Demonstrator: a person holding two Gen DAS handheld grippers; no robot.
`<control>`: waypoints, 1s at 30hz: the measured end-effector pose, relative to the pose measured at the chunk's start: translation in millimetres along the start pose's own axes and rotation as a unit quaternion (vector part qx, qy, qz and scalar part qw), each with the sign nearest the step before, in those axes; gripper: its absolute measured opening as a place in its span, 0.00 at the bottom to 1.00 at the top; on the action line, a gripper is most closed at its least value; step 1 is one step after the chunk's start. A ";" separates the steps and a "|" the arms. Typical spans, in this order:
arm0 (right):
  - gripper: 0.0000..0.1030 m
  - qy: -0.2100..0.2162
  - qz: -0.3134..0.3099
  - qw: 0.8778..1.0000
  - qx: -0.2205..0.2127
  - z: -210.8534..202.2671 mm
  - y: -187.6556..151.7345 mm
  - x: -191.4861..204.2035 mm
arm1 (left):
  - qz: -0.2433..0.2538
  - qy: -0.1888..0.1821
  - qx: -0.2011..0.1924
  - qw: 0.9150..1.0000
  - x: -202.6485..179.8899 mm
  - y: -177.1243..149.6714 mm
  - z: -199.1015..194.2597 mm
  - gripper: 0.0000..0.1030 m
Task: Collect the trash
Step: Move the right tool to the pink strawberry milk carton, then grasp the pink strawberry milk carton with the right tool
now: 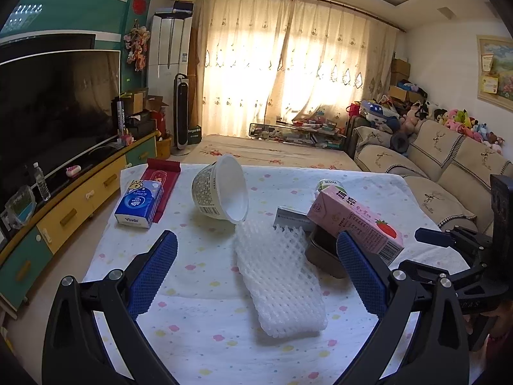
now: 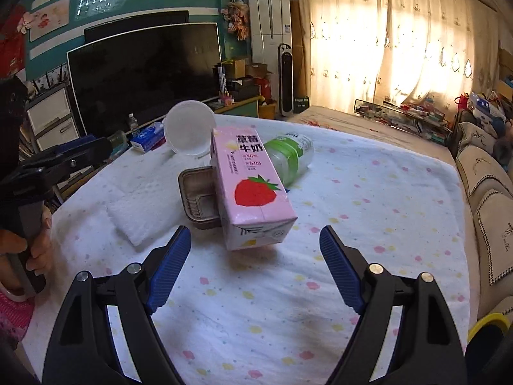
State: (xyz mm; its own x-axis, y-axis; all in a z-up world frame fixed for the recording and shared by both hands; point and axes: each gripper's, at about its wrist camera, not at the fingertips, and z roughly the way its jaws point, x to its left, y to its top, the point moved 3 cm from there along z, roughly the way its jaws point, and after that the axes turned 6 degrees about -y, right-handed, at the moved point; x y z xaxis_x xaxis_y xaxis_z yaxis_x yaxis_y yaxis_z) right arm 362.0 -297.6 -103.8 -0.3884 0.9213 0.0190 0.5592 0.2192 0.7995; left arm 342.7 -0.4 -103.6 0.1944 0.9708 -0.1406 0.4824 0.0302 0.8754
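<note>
A white foam net sleeve lies between the fingers of my open left gripper; it also shows in the right wrist view. A white tub lies tipped on its side behind it, also in the right wrist view. A pink strawberry milk carton leans on a brown foil tray, just ahead of my open right gripper; the carton also shows in the left wrist view. A clear bottle with a green label lies behind the carton.
A blue tissue pack and a red packet lie at the table's far left. The table has a dotted white cloth. A TV cabinet stands left, a sofa right. A yellow-rimmed bin sits at the lower right.
</note>
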 end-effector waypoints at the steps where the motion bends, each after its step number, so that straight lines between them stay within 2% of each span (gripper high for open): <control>1: 0.76 0.001 0.009 1.000 -0.005 -1.0 1.5 -3.2 | -0.001 0.000 0.000 1.000 0.1 -0.4 0.4 0.95; 5: 0.77 0.001 0.039 0.999 0.004 10.7 9.2 -17.1 | 0.002 -0.001 0.005 1.000 -2.2 -2.0 3.3 0.95; 10: 0.78 0.033 0.055 0.996 0.056 47.8 14.6 -26.4 | 0.013 0.001 0.010 1.000 -5.4 -3.9 6.4 0.95; 14: 0.78 0.049 0.065 0.994 0.074 67.4 22.8 -36.2 | 0.014 0.000 0.012 1.000 -6.3 -4.9 8.3 0.95; 19: 0.82 0.092 0.082 0.989 0.081 77.6 29.2 -42.4 | 0.017 -0.002 0.014 1.000 -7.8 -4.8 9.1 0.95; 22: 0.82 0.075 0.095 0.991 0.054 67.1 31.1 -50.1 | 0.020 -0.001 0.015 1.000 -8.6 -5.7 9.3 0.95; 24: 0.82 0.062 0.076 0.994 0.043 60.6 31.5 -47.1 | 0.019 -0.004 0.017 1.000 -9.8 -6.0 9.8 0.95; 27: 0.82 0.040 0.039 0.997 0.045 62.9 30.7 -39.0 | 0.025 -0.002 0.019 1.000 -12.7 -7.0 10.8 0.95; 30: 0.82 0.045 0.016 0.998 0.049 68.4 33.3 -29.1 | 0.028 -0.002 0.022 0.999 -14.8 -7.5 11.7 0.95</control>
State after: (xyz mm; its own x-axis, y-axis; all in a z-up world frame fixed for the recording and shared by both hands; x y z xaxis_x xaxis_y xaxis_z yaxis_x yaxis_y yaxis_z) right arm 442.0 -295.2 -118.8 -0.4307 0.8969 0.1008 0.6396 0.2245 0.7352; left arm 346.2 -17.7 -113.5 0.2258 0.9696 -0.0947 0.5075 -0.0341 0.8610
